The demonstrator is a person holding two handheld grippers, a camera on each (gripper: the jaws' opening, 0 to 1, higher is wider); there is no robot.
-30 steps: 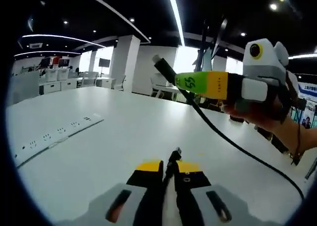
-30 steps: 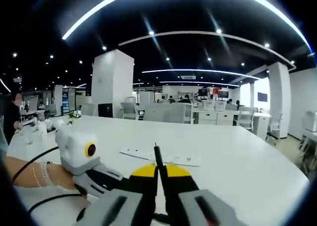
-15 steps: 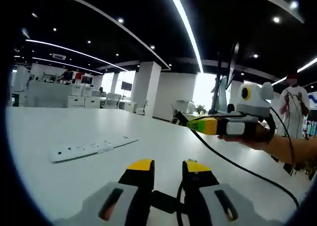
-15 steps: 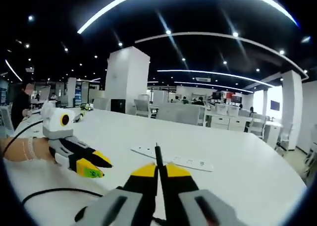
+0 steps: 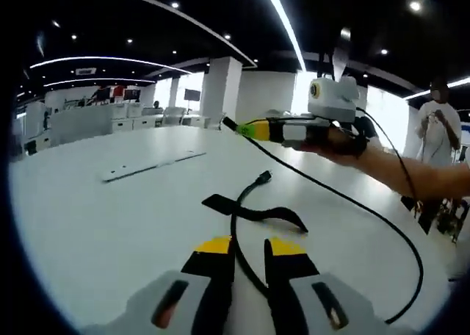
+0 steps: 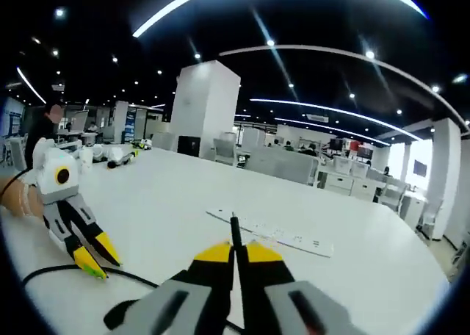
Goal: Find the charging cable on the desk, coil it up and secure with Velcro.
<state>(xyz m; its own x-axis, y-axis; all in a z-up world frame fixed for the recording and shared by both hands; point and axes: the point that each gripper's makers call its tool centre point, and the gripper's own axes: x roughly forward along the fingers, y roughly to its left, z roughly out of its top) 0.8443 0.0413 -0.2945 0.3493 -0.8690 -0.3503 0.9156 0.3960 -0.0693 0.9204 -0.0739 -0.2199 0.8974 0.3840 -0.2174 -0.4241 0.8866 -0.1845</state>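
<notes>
Charging cable [image 5: 334, 195]: black, uncoiled on white desk [image 5: 110, 225], plug end beside Velcro strap [image 5: 257, 211]; right gripper [image 6: 236, 250] clamped on one end, lifted; left gripper [image 5: 248, 248] jaws narrowly parted astride it. Step: coiling barely begun; next, form loops

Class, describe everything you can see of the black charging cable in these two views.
The charging cable is thin, black and rubbery-looking. In the left gripper view one end is pinched in the shut right gripper, its tip poking past the jaws. From there it sags in a long curve over the white desk and loops back toward the left gripper, running between its jaws. The free plug lies on the desk by a black Velcro strap fastened around the cable.
</notes>
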